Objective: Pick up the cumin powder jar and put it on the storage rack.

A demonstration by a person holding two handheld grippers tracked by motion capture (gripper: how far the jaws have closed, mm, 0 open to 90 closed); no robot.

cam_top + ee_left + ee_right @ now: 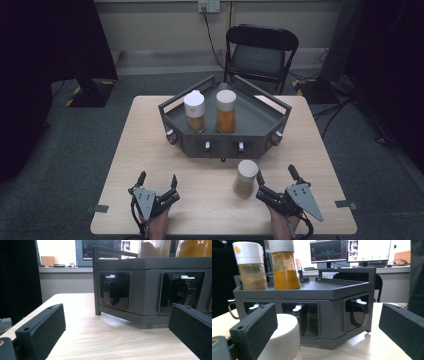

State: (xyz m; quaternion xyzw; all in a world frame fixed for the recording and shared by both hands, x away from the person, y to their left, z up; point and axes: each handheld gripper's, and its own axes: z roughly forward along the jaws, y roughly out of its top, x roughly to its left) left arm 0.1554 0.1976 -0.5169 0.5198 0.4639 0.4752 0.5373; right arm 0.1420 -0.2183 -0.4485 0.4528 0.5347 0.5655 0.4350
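Both tongs, left [158, 181] and right [276, 175], have blocky black jaws, grey three-cornered top plates and black cables.

Beyond my counter [150, 150] a black folding chair [261, 52] stands against the wall, under a wall socket [209, 5] with a cable hanging down. Farther off, two lit monitors [350, 250] sit on a desk.

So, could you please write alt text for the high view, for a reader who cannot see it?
A person's two open tools, left tool and right tool, rest at the near edge of a wooden table, with a white-capped jar standing just left of the right one. Behind it, a dark grey angular rack holds two more jars of brown and orange powder.
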